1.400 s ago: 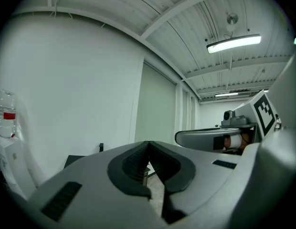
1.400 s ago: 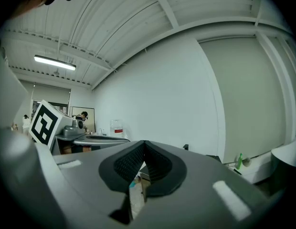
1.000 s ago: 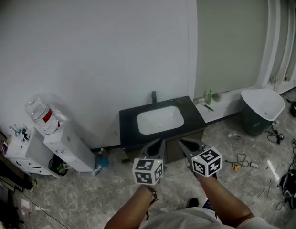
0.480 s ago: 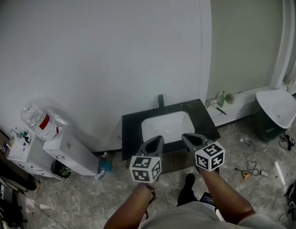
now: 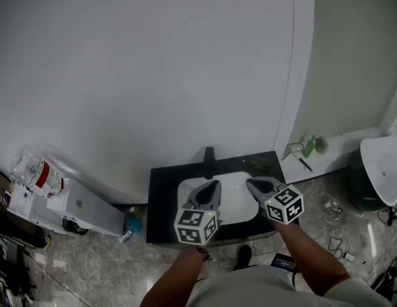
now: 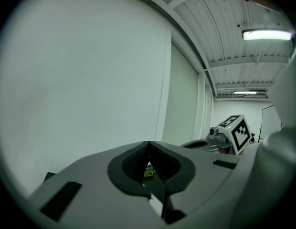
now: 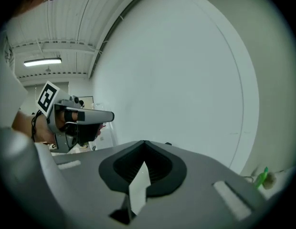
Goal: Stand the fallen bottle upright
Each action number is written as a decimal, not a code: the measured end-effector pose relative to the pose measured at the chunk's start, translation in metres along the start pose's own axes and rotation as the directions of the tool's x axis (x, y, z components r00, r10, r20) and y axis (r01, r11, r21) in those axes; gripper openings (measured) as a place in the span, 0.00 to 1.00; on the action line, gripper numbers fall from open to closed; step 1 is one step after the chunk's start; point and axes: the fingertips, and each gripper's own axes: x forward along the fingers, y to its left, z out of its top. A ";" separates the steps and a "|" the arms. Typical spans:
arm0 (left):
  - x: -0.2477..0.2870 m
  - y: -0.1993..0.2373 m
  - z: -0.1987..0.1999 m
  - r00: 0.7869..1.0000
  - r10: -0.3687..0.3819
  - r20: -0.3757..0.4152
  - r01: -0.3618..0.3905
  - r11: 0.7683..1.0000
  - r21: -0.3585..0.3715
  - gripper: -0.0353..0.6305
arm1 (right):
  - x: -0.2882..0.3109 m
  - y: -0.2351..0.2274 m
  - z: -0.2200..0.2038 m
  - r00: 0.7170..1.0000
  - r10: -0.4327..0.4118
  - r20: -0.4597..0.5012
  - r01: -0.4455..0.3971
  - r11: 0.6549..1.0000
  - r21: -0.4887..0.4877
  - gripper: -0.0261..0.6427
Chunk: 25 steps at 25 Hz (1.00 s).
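- The left gripper point(image 5: 216, 185) and the right gripper point(image 5: 250, 183) are being held side by side above the black rectangular vanity counter point(image 5: 163, 197). Both are pointing toward the pale wall, over the white oval basin point(image 5: 234, 201) and short of the black tap point(image 5: 209, 153).
- In the left gripper view, the left jaws are being seen pressed together at the tips, with nothing clamped between them.
- The right jaws are likewise being read as closed together and empty.
- No bottle plainly lying on its side is being made out at this size.
- The small green bottle point(image 5: 310, 146) on the white ledge point(image 5: 339, 142), just right of the counter, is being judged the likeliest task item.
- It is also showing low at the right edge of the right gripper view.
- Its long axis is appearing to run toward the wall in the head view. Whether it is lying or standing cannot be told.
- Key relation: the green bottle is lying ahead and to the right of both grippers, well apart from them. The right gripper is the nearer, so that hand is being judged the better placed.
- A small blue bottle point(image 5: 130, 222) on the floor left of the counter is being noted as a second candidate, nearer the left gripper.
- The large clear water bottle with a red label point(image 5: 31, 169), atop the white dispenser point(image 5: 83, 203) at far left, is being disregarded.
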 end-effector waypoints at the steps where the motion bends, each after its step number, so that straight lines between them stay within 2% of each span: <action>1: 0.017 0.003 -0.001 1.000 -0.001 -0.007 0.001 1.000 -0.004 0.06 | 0.010 -0.019 -0.001 1.000 0.004 -0.019 -0.004 1.000 -0.010 0.04; 7: 0.080 0.040 -0.011 0.999 0.025 -0.042 -0.027 0.999 -0.046 0.06 | 0.079 -0.102 -0.014 0.987 0.018 -0.157 -0.035 0.993 -0.109 0.05; 10: 0.096 0.057 -0.012 0.998 0.034 -0.054 -0.037 0.998 -0.060 0.06 | 0.117 -0.124 -0.041 0.953 0.081 -0.293 -0.127 0.982 -0.139 0.06; 11: 0.100 0.063 -0.011 0.998 0.040 -0.053 -0.043 0.997 -0.059 0.06 | 0.131 -0.129 -0.054 0.929 0.114 -0.351 -0.171 0.976 -0.138 0.07; 13: 0.107 0.074 -0.010 0.997 0.058 -0.049 -0.061 0.996 -0.062 0.06 | 0.153 -0.141 -0.086 0.863 0.162 -0.478 -0.253 0.958 -0.132 0.09; 15: 0.115 0.083 -0.010 0.996 0.066 -0.053 -0.069 0.995 -0.069 0.06 | 0.172 -0.158 -0.118 0.789 0.167 -0.591 -0.305 0.942 -0.141 0.11; 17: 0.126 0.092 -0.013 0.996 0.064 -0.066 -0.069 0.995 -0.074 0.06 | 0.191 -0.181 -0.145 0.727 0.143 -0.672 -0.335 0.928 -0.166 0.11; 21: 0.148 0.109 -0.023 0.994 0.059 -0.093 -0.068 0.993 -0.094 0.06 | 0.225 -0.215 -0.182 0.659 0.111 -0.744 -0.354 0.918 -0.178 0.11; 25: 0.167 0.121 -0.035 0.991 0.043 -0.125 -0.057 0.993 -0.106 0.06 | 0.248 -0.240 -0.216 0.570 0.066 -0.819 -0.377 0.907 -0.189 0.12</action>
